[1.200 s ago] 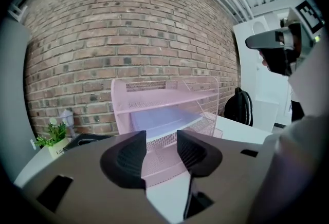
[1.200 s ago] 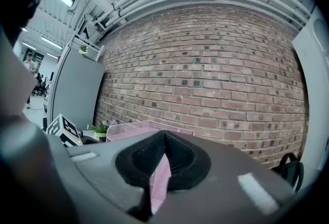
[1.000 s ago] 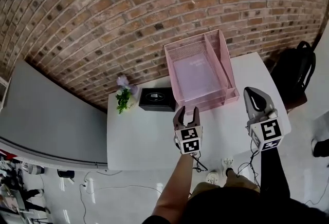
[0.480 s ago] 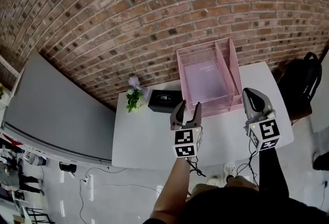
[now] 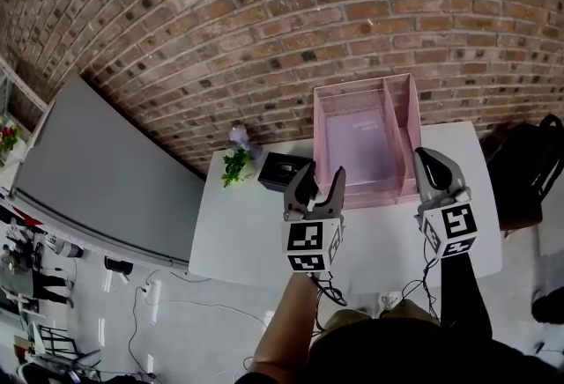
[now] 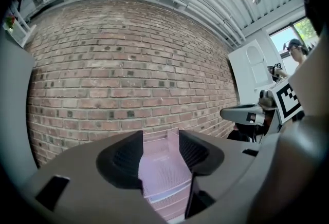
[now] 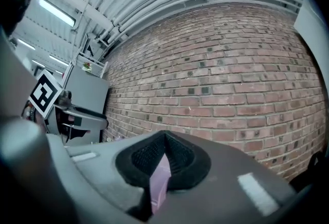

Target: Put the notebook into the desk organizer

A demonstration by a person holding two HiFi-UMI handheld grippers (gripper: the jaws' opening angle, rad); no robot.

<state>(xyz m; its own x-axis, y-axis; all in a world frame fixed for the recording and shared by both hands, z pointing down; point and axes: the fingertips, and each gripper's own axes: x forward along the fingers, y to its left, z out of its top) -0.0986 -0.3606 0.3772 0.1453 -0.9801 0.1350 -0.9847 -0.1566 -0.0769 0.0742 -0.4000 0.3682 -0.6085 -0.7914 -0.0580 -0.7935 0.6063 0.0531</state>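
We hold the left gripper (image 5: 323,173) empty, jaws just opening, the right gripper (image 5: 428,157) pinched empty; the notebook (image 5: 361,140) lies in the desk organizer (image 5: 408,122) ahead of both, which a careless swing might shove.

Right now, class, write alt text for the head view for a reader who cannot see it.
A pink mesh desk organizer stands on a white table against a brick wall, a pale notebook flat in its wide compartment. Nearer the camera, the left tongs have just been opening, empty, and the right tongs are shut.
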